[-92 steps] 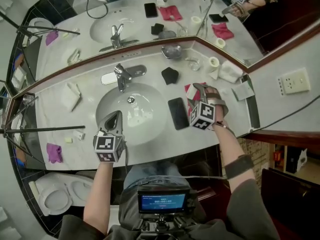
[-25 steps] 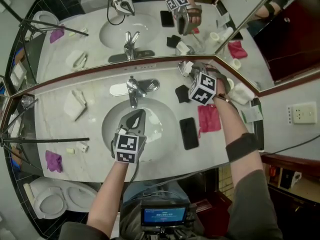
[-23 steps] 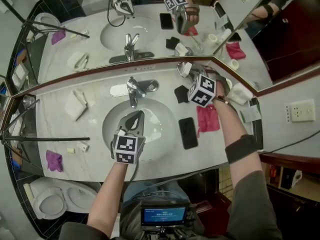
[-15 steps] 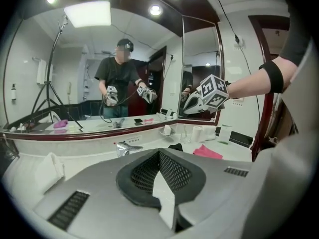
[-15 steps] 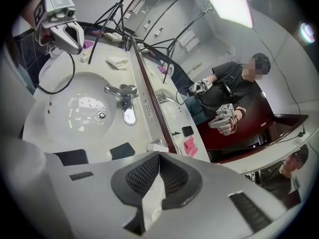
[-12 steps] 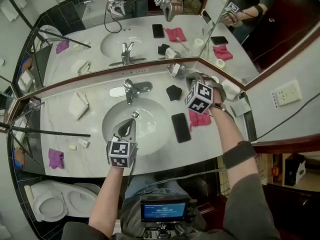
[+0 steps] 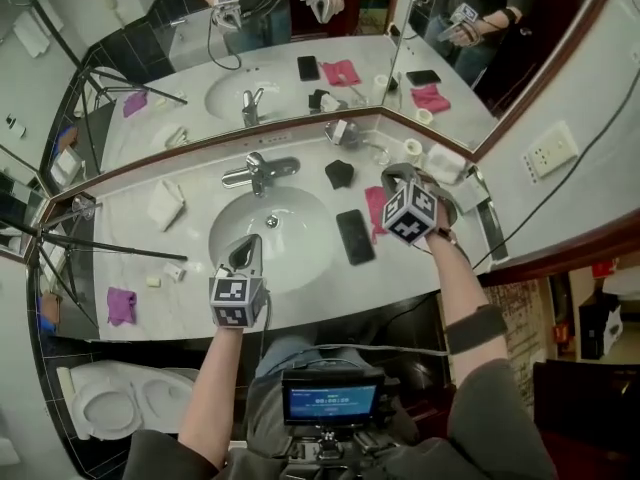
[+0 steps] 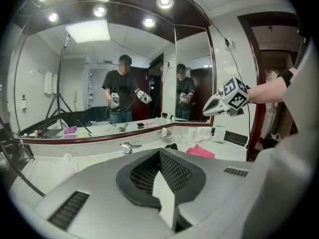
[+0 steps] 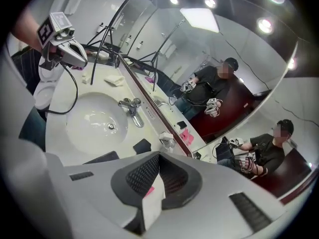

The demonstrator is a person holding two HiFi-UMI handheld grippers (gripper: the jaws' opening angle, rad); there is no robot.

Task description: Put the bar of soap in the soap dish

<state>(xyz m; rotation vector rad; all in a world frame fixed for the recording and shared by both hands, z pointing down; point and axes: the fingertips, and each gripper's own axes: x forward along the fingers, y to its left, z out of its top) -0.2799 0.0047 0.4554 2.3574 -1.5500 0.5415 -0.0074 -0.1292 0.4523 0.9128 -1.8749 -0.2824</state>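
Note:
The white bar of soap (image 9: 164, 135) lies in the metal soap dish (image 7: 341, 133) at the back of the counter, against the mirror. My right gripper (image 7: 393, 175) hangs above the pink cloth (image 7: 376, 205), well in front of the dish, shut with nothing between its jaws. In the right gripper view its own jaws (image 9: 154, 183) meet in a closed line. My left gripper (image 7: 243, 256) is shut and empty over the front rim of the sink basin (image 7: 300, 208). The left gripper view shows the dish (image 8: 163, 132) far off and the right gripper (image 8: 205, 110) raised at the right.
A faucet (image 7: 258, 172) stands behind the basin. A black phone (image 7: 354, 236) and a black pouch (image 7: 340, 174) lie right of it. A paper roll (image 7: 413, 148) and white box (image 7: 445, 162) sit at the back right. A folded towel (image 7: 165, 205), purple cloth (image 7: 121, 305) and tripod legs (image 7: 110, 243) are left.
My right gripper has pulled back and up from the soap dish, leaving the white bar in it, and now hangs over the pink cloth. My left gripper has drawn back toward the counter's front edge.

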